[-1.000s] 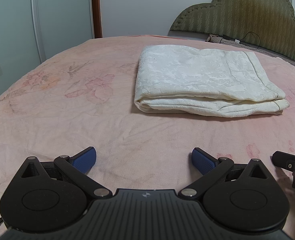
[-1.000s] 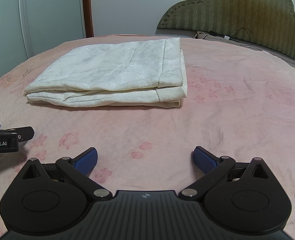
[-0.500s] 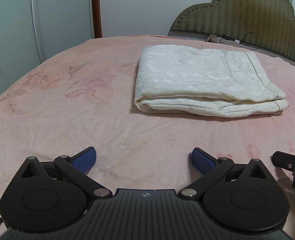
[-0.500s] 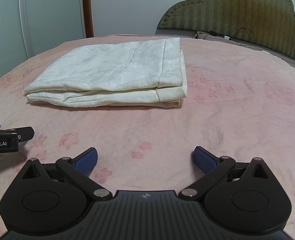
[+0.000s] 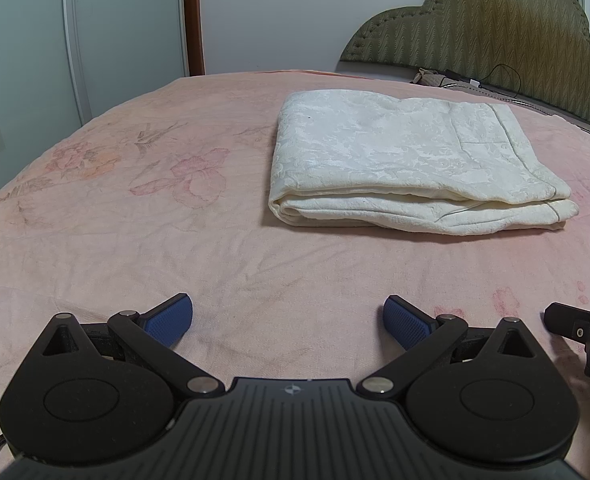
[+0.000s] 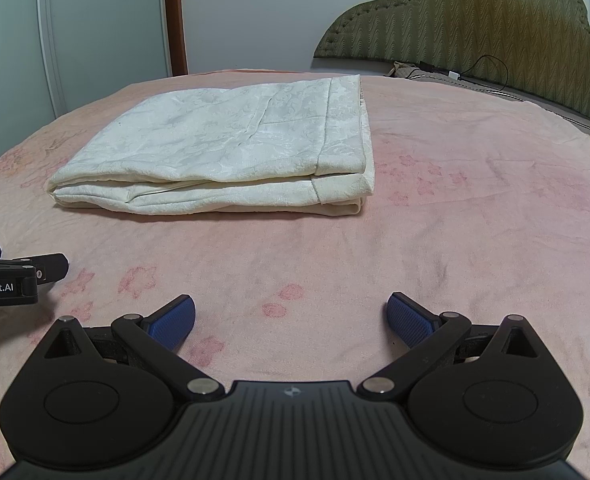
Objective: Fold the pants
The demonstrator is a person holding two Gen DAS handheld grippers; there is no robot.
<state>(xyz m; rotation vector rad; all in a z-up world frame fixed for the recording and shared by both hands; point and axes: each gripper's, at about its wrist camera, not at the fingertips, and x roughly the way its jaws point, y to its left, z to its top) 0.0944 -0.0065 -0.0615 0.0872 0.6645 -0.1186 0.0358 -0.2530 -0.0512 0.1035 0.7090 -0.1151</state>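
Cream patterned pants (image 5: 411, 168), folded into a flat rectangular stack, lie on pink floral bedsheet (image 5: 135, 240). Left gripper (image 5: 288, 322) and right gripper (image 6: 291, 320): jaws wide apart, empty, well short of pants

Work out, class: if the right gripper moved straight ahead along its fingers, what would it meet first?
Probably the near right end of the folded cream pants, after a stretch of bare pink bedsheet. The open right gripper points at that end; depth is unclear.
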